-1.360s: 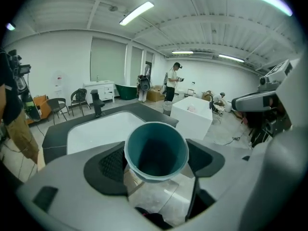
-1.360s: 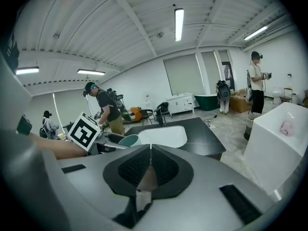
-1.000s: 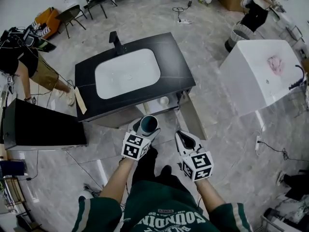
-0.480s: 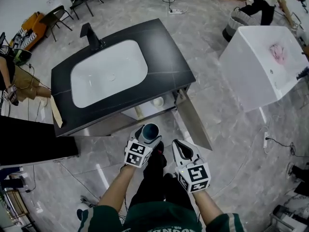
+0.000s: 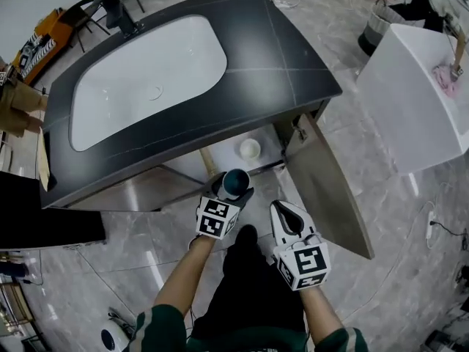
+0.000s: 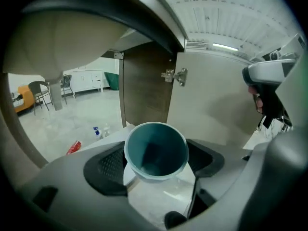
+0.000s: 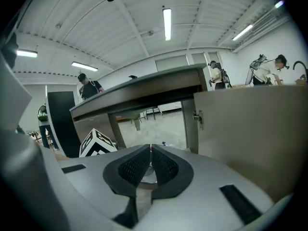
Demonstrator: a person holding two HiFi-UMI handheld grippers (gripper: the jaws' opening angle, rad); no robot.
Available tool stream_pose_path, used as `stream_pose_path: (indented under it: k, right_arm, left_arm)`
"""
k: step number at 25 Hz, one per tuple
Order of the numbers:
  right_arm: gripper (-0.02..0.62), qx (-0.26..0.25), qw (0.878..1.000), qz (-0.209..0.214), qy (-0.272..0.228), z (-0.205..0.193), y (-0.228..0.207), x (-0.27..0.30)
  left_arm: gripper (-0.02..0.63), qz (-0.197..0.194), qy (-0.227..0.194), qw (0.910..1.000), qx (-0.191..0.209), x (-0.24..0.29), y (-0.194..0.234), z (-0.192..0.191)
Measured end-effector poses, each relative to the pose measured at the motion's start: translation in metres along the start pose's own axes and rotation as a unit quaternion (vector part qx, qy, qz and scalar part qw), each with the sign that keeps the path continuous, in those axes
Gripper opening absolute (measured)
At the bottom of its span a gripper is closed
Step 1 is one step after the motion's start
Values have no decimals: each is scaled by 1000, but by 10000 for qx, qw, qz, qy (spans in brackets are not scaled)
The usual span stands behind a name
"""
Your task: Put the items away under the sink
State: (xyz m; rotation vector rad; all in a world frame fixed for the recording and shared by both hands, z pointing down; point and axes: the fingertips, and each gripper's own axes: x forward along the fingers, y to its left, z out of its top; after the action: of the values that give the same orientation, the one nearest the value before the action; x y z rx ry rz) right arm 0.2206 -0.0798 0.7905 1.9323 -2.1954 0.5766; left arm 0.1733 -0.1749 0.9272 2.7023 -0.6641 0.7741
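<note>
A teal cup (image 5: 235,182) (image 6: 156,150) sits between the jaws of my left gripper (image 5: 229,193), which is shut on it, mouth towards the camera. It hangs just in front of the open cabinet under the black sink counter (image 5: 293,57). A white round item (image 5: 250,149) lies on the cabinet floor inside. My right gripper (image 5: 288,215) (image 7: 151,163) is shut with nothing in it, to the right of the left one and near the open cabinet door (image 5: 330,189) (image 7: 250,129).
The white basin (image 5: 146,68) is set in the counter with a black faucet (image 5: 117,9). A white block (image 5: 421,86) stands at the right, a black panel (image 5: 44,229) at the left. People stand at the room's edges. Cables lie on the marble floor.
Both grippers and the head have moved closer to the open cabinet. The cup stays held in the left gripper; the right stays shut.
</note>
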Motion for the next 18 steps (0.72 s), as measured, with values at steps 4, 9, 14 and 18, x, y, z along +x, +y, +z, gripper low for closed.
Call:
stream_pose_path:
  k: [4, 9, 14, 18]
  right_arm:
    - [43, 115, 9998, 91, -109, -38, -12, 42]
    - [43, -235, 9991, 238, -262, -68, -21, 71]
    - [43, -267, 9988, 278, -295, -96, -26, 83]
    - [43, -444, 9979, 353, -317, -105, -26, 88]
  left_arm:
    - [390, 240, 101, 9997, 19, 42, 28, -41]
    - [390, 340, 115, 9994, 31, 84, 49, -69]
    - [390, 373, 148, 9992, 43, 107, 63, -91]
    - [390, 462, 250, 9986, -34, 121, 72, -104]
